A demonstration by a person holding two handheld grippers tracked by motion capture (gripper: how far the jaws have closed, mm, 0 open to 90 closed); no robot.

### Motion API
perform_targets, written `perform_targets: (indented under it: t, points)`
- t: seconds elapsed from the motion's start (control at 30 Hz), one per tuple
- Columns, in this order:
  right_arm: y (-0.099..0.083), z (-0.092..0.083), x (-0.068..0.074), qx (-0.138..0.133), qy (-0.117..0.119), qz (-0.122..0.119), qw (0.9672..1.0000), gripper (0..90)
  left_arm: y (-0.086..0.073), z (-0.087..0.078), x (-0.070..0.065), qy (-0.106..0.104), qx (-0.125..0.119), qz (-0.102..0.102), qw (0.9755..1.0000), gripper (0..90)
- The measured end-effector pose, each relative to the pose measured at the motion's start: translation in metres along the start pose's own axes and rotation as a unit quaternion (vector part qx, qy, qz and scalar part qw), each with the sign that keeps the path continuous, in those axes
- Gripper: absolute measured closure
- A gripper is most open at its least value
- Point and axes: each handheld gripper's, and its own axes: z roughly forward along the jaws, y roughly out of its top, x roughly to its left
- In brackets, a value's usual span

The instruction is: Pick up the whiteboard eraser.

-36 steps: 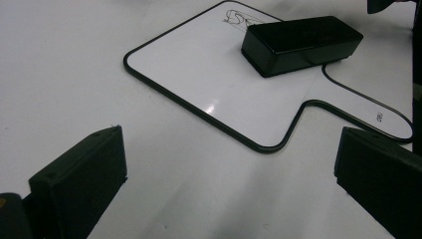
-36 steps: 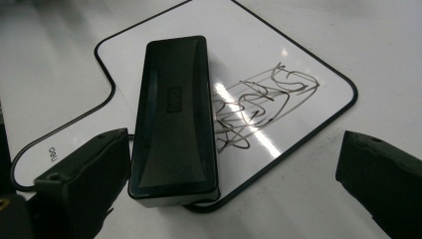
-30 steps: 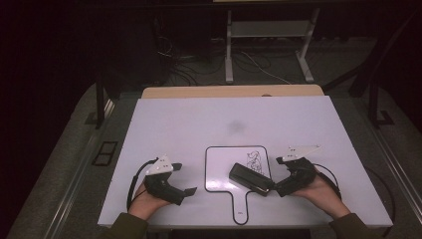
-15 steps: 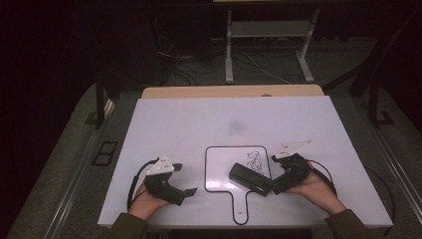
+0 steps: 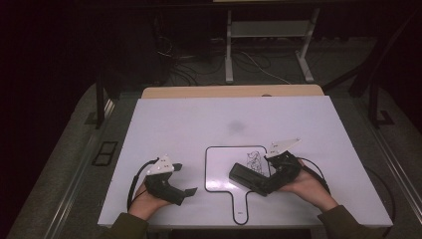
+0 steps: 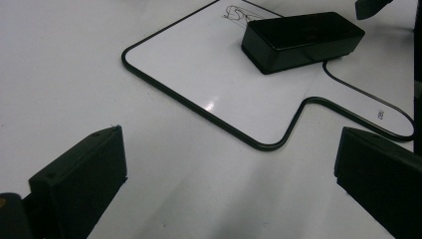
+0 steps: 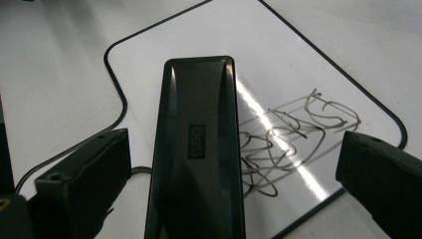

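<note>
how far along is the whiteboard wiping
Barely begun. Done: the black rectangular eraser already lies on the small white paddle-shaped whiteboard. In hand: the right gripper has open jaws on either side of the eraser, not closed on it. Left: the dark scribble looks untouched beside the eraser. The left gripper rests open on the white table.

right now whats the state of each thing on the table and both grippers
eraser: lying flat on the whiteboard, between the right gripper's open jaws, not clamped
whiteboard: flat on the table, scribble not yet wiped
scribble: intact, beside the eraser
left gripper: open, holding nothing, on the table left of the whiteboard
right gripper: open, around the eraser
</note>
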Motion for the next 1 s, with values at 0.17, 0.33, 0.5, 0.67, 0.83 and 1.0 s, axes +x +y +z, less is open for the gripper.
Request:
perform_targets:
  t: [0.17, 0.33, 0.5, 0.67, 0.83, 1.0]
  points:
    - [0.006, 0.007, 0.001, 0.005, 0.004, -0.004, 1.0000, 0.0, 0.000, 0.000, 0.000, -0.001, 0.002, 0.001, 1.0000, 0.0]
    - [0.012, 0.014, 0.003, 0.013, 0.002, -0.007, 0.9999, 0.0, 0.000, 0.000, 0.000, -0.001, 0.001, 0.001, 1.0000, 0.0]
    - [0.019, 0.019, 0.003, 0.012, 0.004, -0.007, 0.9999, 0.0, 0.000, 0.000, 0.000, -0.001, 0.000, 0.000, 1.0000, 0.0]
    - [0.026, 0.027, 0.006, 0.015, 0.009, -0.011, 0.9998, 0.0, 0.000, 0.000, 0.000, -0.001, -0.001, -0.002, 1.0000, 0.0]
    - [0.027, 0.032, 0.008, 0.023, 0.011, -0.011, 0.9996, 0.0, -0.001, 0.000, 0.000, -0.001, -0.001, -0.002, 1.0000, 0.0]
    - [0.025, 0.035, 0.013, 0.040, 0.011, -0.017, 0.9990, 0.0, 0.000, 0.000, 0.001, -0.001, 0.000, 0.000, 1.0000, 0.0]
